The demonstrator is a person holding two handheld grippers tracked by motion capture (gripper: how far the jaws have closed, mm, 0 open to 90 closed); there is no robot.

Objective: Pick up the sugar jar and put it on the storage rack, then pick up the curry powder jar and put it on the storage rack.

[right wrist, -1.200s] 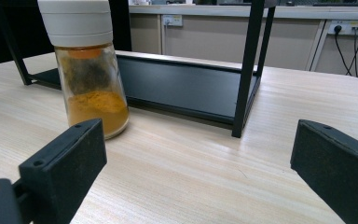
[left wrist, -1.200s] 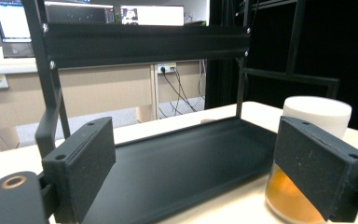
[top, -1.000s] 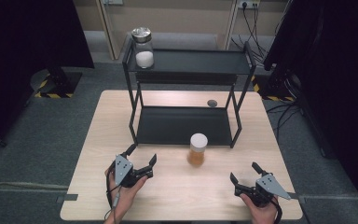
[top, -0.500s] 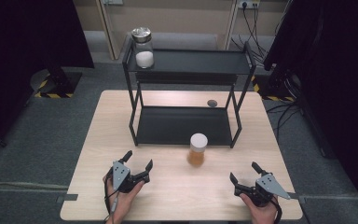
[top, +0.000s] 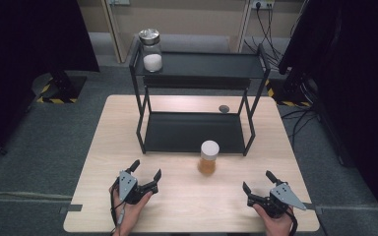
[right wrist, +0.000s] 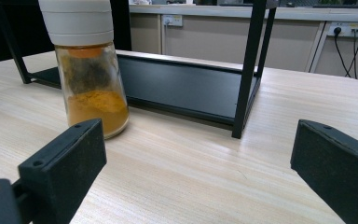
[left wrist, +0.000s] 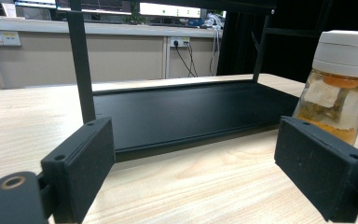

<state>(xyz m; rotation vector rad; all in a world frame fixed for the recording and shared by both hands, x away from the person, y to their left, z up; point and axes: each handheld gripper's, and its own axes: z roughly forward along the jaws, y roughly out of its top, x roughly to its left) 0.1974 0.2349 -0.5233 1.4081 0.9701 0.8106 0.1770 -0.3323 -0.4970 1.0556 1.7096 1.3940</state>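
Observation:
A glass jar with a white lid and orange-yellow contents (top: 208, 157) stands on the wooden table just in front of a black two-tier rack (top: 197, 132). It appears at the right of the left gripper view as the jar (left wrist: 340, 88) and at the left of the right gripper view as the jar (right wrist: 87, 70). My left gripper (top: 146, 171) sits open near the table's front left, empty (left wrist: 205, 177). At the front right my right gripper (top: 258, 182) is open and empty too (right wrist: 200, 177). A second jar with white powder (top: 151, 50) stands on the rack's top shelf at its left end.
A small dark round object (top: 223, 108) lies on the table behind the rack. The rack's lower shelf (left wrist: 182, 112) is bare. Black curtains flank the table, and cables and wall sockets (right wrist: 340, 30) are beyond it.
My left gripper has slid a little toward the table's front edge and to the left. The right gripper and the jars have stayed put.

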